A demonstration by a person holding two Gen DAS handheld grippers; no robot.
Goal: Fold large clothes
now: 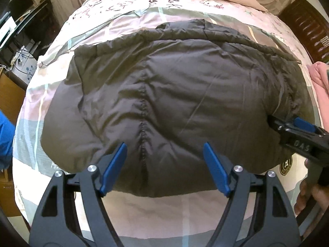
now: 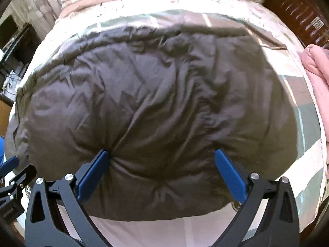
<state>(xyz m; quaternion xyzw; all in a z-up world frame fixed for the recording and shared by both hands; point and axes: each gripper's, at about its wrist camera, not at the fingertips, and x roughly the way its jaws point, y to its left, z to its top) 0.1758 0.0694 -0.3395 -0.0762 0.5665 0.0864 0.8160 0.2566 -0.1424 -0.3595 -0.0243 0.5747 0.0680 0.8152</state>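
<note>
My left gripper hangs over the near edge of the jacket, its jaws spread wide and released — nothing between the blue pads, which sit just above the fabric on either side of the stitched seam.

The jacket is a dark grey-brown padded one, puffy and creased, lying folded into a broad rounded block on the bed, whose cover is patched in pink, white and grey-green. A round badge peeks out at its near right corner.

My right gripper is at the jacket's right end, jaws wide apart too. The left pad's tip dents the padding, puckering the cloth around it — the right pad lies against the surface. Nothing is pinched between them.

A pink cloth lies far right.
</note>
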